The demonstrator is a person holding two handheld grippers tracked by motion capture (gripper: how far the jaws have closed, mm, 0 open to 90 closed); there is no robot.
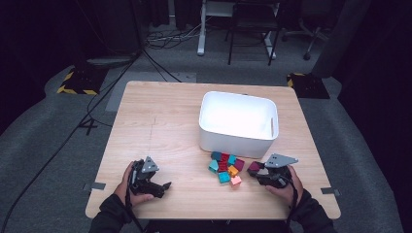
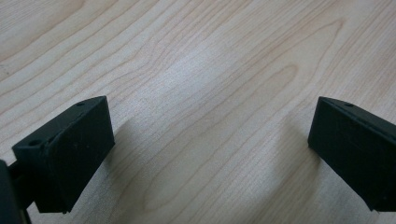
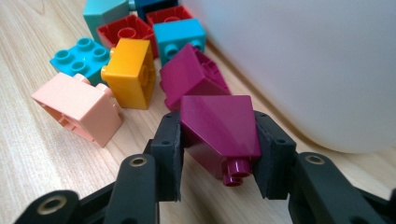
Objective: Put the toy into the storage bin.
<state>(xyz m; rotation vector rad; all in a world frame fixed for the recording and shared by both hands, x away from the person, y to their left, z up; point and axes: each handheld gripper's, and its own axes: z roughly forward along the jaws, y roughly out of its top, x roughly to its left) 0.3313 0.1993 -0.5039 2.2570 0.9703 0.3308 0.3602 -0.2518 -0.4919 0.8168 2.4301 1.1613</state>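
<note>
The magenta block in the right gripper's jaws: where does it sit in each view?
High view: magenta block, lower right, at the right gripper tip.
Left gripper view: bare wood between open jaws.
Right gripper view: magenta block, centre, clamped between both pads.
Shared landmark: white bin.

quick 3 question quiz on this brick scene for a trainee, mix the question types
1. True or false: the right gripper is shut on a magenta brick.
2. Multiple choice: the left gripper is a) shut on an orange brick, b) open over bare table, c) inside the bin.
3. Short answer: what is inside the white bin, as far as the high view shows?

Key
1. True: its fingers press both sides of the brick, beside the brick pile.
2. b: the fingers stand wide apart with only the wooden table between them.
3. Nothing visible; no bricks are in it yet.
</note>
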